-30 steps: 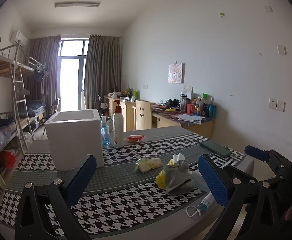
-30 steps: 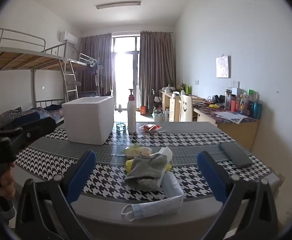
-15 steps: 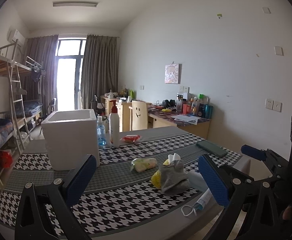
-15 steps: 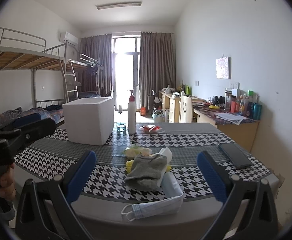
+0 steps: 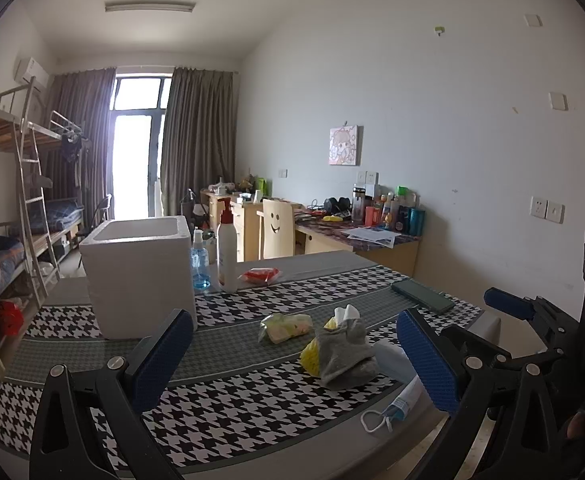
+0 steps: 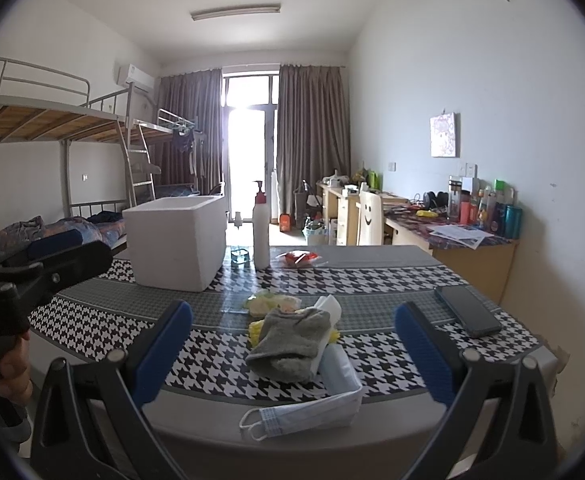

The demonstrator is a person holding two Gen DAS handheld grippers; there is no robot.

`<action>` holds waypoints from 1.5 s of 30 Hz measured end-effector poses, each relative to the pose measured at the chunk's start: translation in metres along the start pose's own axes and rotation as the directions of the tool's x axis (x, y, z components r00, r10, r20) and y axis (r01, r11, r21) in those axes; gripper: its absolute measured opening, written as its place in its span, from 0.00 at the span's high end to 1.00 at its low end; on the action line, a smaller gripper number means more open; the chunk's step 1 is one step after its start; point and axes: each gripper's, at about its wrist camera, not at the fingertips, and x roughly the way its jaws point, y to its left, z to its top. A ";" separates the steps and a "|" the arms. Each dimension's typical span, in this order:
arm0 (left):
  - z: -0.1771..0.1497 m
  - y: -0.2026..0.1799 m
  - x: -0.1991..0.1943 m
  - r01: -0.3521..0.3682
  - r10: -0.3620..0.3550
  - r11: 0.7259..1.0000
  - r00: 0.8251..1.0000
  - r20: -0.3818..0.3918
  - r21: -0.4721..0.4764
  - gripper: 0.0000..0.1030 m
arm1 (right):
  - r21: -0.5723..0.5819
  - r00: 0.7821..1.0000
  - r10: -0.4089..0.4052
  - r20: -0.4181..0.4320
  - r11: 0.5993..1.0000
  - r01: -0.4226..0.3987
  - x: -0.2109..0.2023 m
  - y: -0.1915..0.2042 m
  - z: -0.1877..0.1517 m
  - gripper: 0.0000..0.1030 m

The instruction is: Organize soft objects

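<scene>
Grey sock (image 6: 290, 342) ahead between right tool (image 6: 292, 344) fingers | both tools spread, empty

Bench cloth (image 6: 372, 280): woven houndstooth, matt. Sock (image 6: 288, 340): grey knit, fuzzy. Face mask (image 6: 312, 408): pleated non-woven, pale blue. Box (image 6: 176, 240): white, matt, probably foam. Phone (image 6: 468, 310): glossy dark glass. Pump bottle (image 6: 261, 236): smooth white plastic. Finger pads (image 6: 164, 348): blue, textured rubber; frames black plastic.
</scene>
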 end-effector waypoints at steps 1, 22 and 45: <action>0.000 0.001 0.001 -0.002 0.002 1.000 1.000 -0.002 0.000 0.01 | 0.001 1.000 0.000 -0.001 1.000 0.000 0.001 0.000 0.000 0.00; -0.003 0.003 0.040 -0.021 0.021 1.000 0.996 -0.092 0.000 0.01 | 0.028 0.998 -0.018 -0.068 0.999 0.020 0.023 -0.014 -0.005 0.01; -0.024 -0.021 0.103 0.059 -0.051 0.998 0.969 -0.243 0.027 0.01 | 0.074 0.977 -0.073 -0.202 0.993 0.090 0.048 -0.049 -0.025 0.01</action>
